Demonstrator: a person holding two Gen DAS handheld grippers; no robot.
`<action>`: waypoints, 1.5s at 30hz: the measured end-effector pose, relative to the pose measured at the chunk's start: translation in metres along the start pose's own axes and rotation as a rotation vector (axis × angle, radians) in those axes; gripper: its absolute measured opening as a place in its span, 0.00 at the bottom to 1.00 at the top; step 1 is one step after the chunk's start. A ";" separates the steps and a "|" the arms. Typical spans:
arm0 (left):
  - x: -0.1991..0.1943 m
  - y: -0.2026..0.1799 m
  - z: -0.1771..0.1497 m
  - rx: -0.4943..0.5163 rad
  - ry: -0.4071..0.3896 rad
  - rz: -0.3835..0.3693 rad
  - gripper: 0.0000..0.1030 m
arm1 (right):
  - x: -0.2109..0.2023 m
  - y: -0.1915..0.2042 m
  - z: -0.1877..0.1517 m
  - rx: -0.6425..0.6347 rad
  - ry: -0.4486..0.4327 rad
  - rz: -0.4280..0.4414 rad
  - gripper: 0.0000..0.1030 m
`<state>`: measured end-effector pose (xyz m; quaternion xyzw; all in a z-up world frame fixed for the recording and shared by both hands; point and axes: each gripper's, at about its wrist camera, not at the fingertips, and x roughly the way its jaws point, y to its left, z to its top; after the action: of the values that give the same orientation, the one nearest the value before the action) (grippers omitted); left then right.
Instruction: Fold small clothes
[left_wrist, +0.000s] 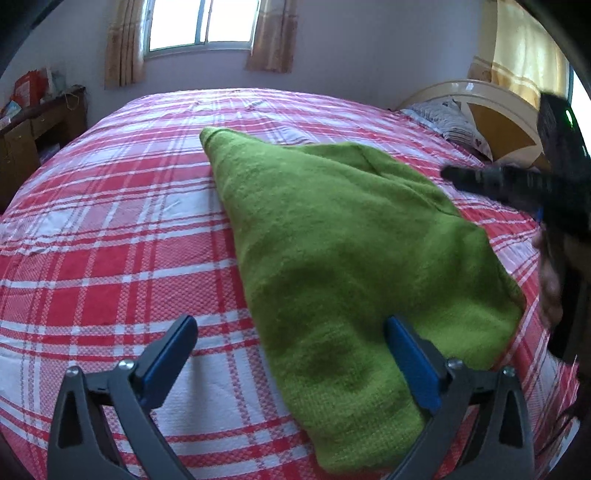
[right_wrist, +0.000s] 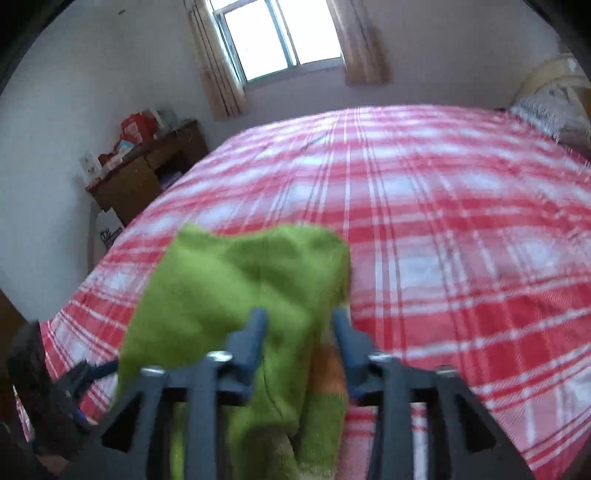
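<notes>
We take the green garment (left_wrist: 332, 236) as our landmark; it lies on the red-and-white plaid bedspread (left_wrist: 110, 258), its near end close under both cameras. At that near end we find the left gripper (left_wrist: 291, 332) with jaws spread fully wide, one blue pad (left_wrist: 413, 362) resting over the cloth's near edge, the other pad over bare bedspread; nothing is pinched. The right gripper (right_wrist: 299, 325) stands over the garment's other near corner, jaws partly apart with green cloth between them; the picture is blurred and we see no pad pressing on it. Beyond the garment, the bedspread runs on uncovered. To its far right we note a patterned pillow (left_wrist: 443, 118) against a cream headboard (left_wrist: 491, 107); to its far left, a cluttered wooden desk (right_wrist: 147, 170). Farthest off, a curtained window (left_wrist: 203, 26).
</notes>
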<state>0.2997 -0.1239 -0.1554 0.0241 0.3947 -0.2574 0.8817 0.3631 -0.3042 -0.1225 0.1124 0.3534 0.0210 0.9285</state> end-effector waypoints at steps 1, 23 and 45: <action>0.000 0.001 0.000 -0.003 0.000 -0.002 1.00 | 0.005 -0.001 0.007 -0.001 -0.002 -0.005 0.57; 0.001 0.010 -0.002 -0.052 0.009 -0.039 1.00 | -0.023 0.022 0.005 -0.150 -0.012 0.260 0.34; 0.019 0.021 0.016 -0.082 0.038 -0.032 1.00 | -0.013 -0.052 -0.034 0.092 0.036 0.289 0.82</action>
<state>0.3312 -0.1180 -0.1611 -0.0135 0.4221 -0.2544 0.8700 0.3288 -0.3493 -0.1504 0.2041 0.3505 0.1401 0.9032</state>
